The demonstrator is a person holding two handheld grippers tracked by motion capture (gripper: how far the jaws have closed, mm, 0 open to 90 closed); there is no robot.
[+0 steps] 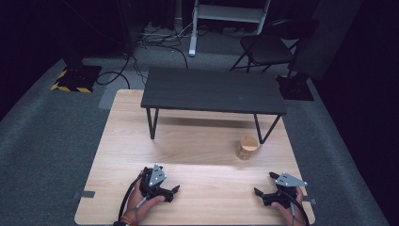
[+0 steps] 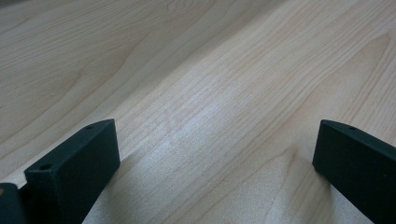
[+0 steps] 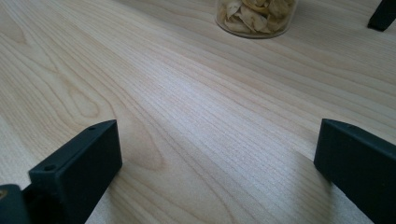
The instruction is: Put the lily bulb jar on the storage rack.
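At the near left of the light wooden desk (image 1: 188, 141), the left gripper (image 1: 170, 190) rests low over the surface in the person's left hand (image 1: 141, 202), its jaws spread wide and holding nothing; the left gripper view looks along them at bare wood grain (image 2: 210, 116) between the two black jaws. Farther back, across the middle of the desk, stands a small dark shelf-like table (image 1: 214, 90) on thin black legs, its top bare. To the right, just in front of that table's right leg, sits a short round jar (image 1: 247, 147) with a wooden lid (the right gripper view shows its clear base (image 3: 256, 16) packed with pale, curled dried pieces), upright and well apart from both grippers. At the near right corner, the right gripper (image 1: 264, 184) is held in the person's right hand (image 1: 289, 205), likewise released, jaws wide apart and empty, pointed across the desk toward the jar.
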